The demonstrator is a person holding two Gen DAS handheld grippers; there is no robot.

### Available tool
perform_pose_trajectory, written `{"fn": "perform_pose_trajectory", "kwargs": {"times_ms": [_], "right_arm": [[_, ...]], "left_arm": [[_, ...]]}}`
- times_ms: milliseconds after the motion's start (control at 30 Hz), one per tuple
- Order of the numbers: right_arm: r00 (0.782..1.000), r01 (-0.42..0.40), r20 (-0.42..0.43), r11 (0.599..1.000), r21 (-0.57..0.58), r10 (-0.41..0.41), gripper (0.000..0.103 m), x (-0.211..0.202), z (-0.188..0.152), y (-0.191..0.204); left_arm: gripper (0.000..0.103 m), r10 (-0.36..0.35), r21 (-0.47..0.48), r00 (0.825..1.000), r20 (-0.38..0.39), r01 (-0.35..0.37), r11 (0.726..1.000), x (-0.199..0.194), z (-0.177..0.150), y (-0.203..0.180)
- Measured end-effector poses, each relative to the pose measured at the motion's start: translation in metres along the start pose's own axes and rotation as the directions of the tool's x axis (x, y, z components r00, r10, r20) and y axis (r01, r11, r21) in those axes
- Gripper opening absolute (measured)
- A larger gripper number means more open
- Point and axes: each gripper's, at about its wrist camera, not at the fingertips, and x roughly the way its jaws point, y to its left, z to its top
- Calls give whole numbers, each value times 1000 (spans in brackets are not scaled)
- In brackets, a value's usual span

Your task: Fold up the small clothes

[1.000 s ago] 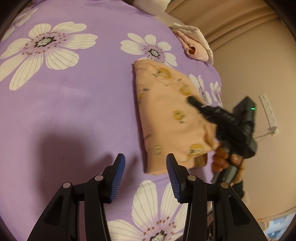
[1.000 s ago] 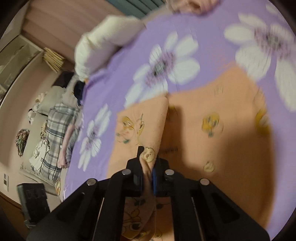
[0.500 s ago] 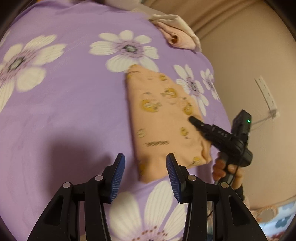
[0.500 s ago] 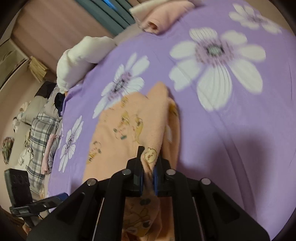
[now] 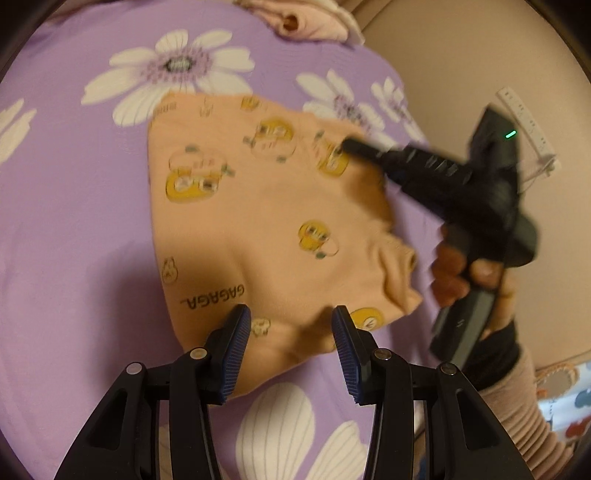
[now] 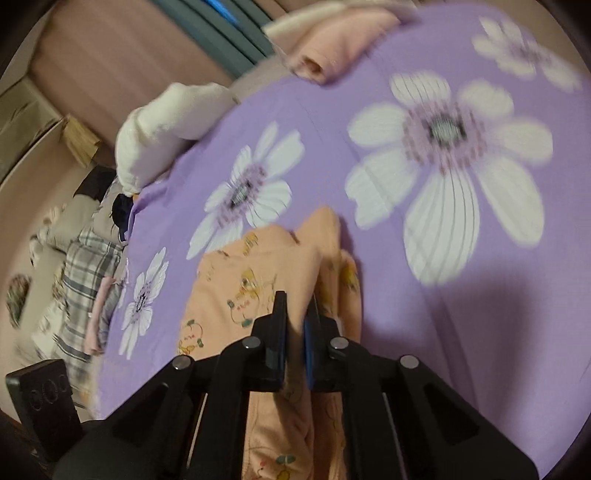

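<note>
Closer now, the left gripper hovers wide-jawed over the peach garment's near hem at frame centre, on the purple bedsheet. Right gripper pinches a fold, jaws narrow. Lay the fold square, edges matched.

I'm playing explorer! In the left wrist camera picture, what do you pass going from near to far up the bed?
Left hand-held gripper → peach cartoon-print garment → white flower on the purple bedsheet → pink clothes pile.
</note>
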Motion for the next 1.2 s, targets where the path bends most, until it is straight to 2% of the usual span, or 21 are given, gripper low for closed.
{"fn": "perform_pose_trajectory", "kwargs": {"times_ms": [67, 133, 167, 267, 367, 400, 533, 600, 667, 733, 767, 833, 867, 933, 1133, 1200], "right_arm": [[998, 56, 23, 998, -11, -55, 12, -3, 2, -2], [986, 164, 9, 986, -8, -164, 13, 0, 4, -7], [982, 189, 11, 982, -14, -188, 13, -4, 3, -8], [992, 119, 64, 986, -115, -112, 13, -34, -8, 11], [999, 6, 32, 976, -219, 1, 13, -55, -28, 35], [1000, -11, 13, 968, -251, 15, 13, -58, -34, 43], [998, -4, -58, 933, -359, -18, 13, -55, -67, 63], [994, 29, -87, 919, -394, -69, 10, -49, -82, 63], [983, 111, -87, 899, -425, -162, 4, -39, -91, 54], [968, 184, -87, 896, -404, -238, 3, -36, -97, 38], [972, 164, -103, 921, -355, -212, 1, -38, -96, 27], [977, 143, -110, 941, -307, -184, 1, -45, -93, 17], [976, 149, -105, 939, -309, -189, 1, -48, -95, 16], [973, 167, -99, 934, -316, -208, 13, -52, -97, 18], [996, 56, -54, 962, -269, -73, 13, -72, -99, 27], [992, 82, -69, 964, -255, -102, 18, -62, -99, 24]], "left_arm": [[44, -2, -9, 1000, -11, 1, 1000, 4, -2, 2], [44, -1, -6, 1000, -10, 1, 1000, 3, -3, 1], [44, -1, -4, 1000, -10, 1, 1000, 1, -3, 1], [44, -5, -4, 1000, -11, 5, 1000, 1, -4, 2], [44, -7, -11, 1000, -8, 7, 1000, 1, -4, 2], [44, -7, -12, 1000, -7, 7, 1000, 2, -3, 2], [44, -11, -14, 1000, -3, 11, 1000, 2, -6, 3], [44, -14, -13, 1000, -2, 14, 1000, 3, -7, 4], [44, -23, -18, 1000, -4, 23, 1000, 2, -10, 7], [44, -34, -24, 999, -3, 34, 999, 1, -13, 10], [44, -36, -25, 999, -3, 36, 999, 0, -15, 11], [44, -35, -22, 999, -3, 35, 999, -2, -18, 12], [44, -33, -21, 999, -2, 33, 999, -3, -20, 12], [44, -30, -22, 1000, 0, 30, 999, -6, -23, 13], [44, -15, -29, 1000, 9, 15, 999, -5, -24, 13], [44, -4, -20, 1000, 10, 4, 1000, -6, -25, 11]]}}
